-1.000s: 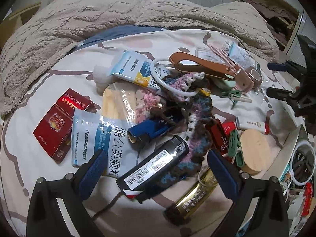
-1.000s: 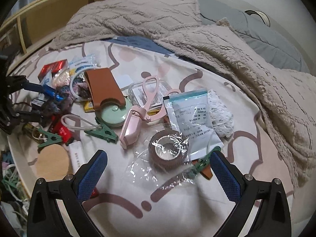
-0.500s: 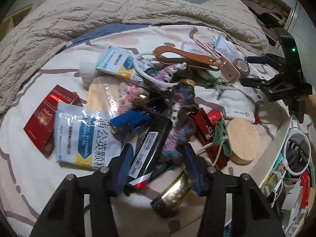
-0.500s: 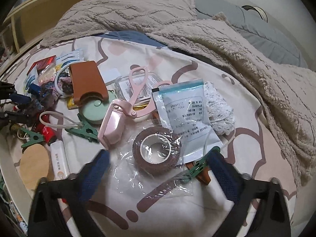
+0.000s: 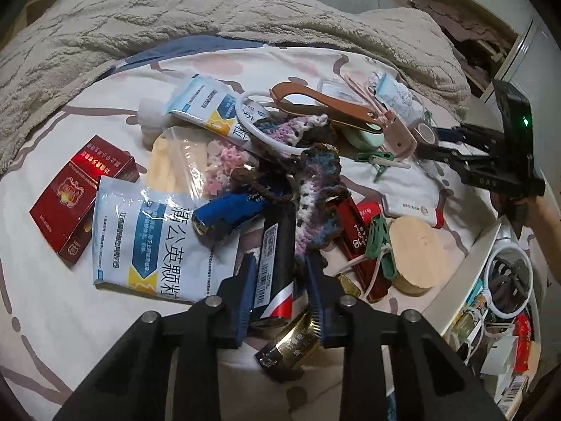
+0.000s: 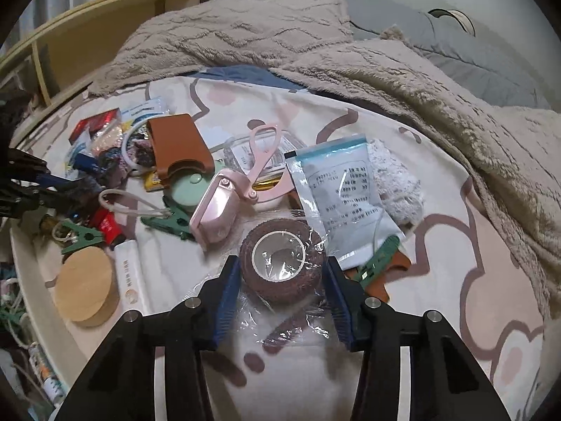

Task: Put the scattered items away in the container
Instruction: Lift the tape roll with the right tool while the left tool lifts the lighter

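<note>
Nearest the left wrist camera, the left claw [image 5: 280, 291] is seen narrowed around a black lighter [image 5: 277, 263] with a barcode label, its blue pads [image 5: 245, 291] set against the lighter's sides while the jaws are closing. A gold-capped tube [image 5: 291, 343] lies just below it on the bedsheet [image 5: 52, 298]. Beside the lighter, a white-and-blue sachet [image 5: 154, 245] and a blue lighter [image 5: 231, 212] are found, with a crocheted strip [image 5: 315, 203] draped over the pile and a red box [image 5: 75, 193] further left. At the bed's right edge a container [image 5: 505, 333] of odds and ends is seen, well apart from the lighter.

In the right wrist view, the right claw [image 6: 282, 294] is closed in on a brown tape roll [image 6: 280, 263] in clear wrap, both pads against the wrapped roll, the jaws closing. Just beyond, a pale blue pouch [image 6: 343, 193], pink scissors [image 6: 261, 161] and a brown leather case [image 6: 178, 147] are laid. A beige blanket [image 6: 315, 45] is bunched farthest back.
</note>
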Demonstrator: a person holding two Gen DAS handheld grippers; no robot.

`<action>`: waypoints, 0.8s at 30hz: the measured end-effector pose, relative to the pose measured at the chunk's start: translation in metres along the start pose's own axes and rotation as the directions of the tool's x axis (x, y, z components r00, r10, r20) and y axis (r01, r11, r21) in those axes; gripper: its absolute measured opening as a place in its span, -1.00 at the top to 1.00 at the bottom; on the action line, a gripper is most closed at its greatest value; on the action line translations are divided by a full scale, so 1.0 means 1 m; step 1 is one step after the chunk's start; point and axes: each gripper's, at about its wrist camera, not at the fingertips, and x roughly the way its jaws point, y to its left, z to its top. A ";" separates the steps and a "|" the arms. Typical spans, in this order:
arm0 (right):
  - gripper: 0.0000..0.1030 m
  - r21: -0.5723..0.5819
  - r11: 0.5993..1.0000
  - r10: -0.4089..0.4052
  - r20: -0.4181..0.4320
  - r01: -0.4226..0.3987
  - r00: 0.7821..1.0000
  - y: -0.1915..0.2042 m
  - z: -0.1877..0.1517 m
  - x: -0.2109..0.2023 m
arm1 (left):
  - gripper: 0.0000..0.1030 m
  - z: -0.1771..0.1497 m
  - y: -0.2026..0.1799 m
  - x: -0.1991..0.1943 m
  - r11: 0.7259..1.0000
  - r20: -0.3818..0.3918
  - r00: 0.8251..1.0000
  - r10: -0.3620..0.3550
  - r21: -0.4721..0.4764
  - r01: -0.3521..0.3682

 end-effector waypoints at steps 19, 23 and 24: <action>0.06 0.230 0.970 0.077 0.041 -0.085 0.996 -0.021 -0.055 -0.063 | 0.61 -0.017 0.012 -0.032 0.995 0.042 0.999 -0.008 -0.096 0.012; 0.06 0.268 0.959 0.079 0.041 -0.087 0.996 -0.024 -0.067 -0.068 | 0.61 -0.028 0.017 -0.037 0.992 0.033 0.999 -0.013 -0.123 0.017; 0.06 0.276 0.957 0.079 0.040 -0.087 0.996 -0.024 -0.069 -0.068 | 0.61 -0.031 0.018 -0.038 0.991 0.031 0.999 -0.017 -0.129 0.021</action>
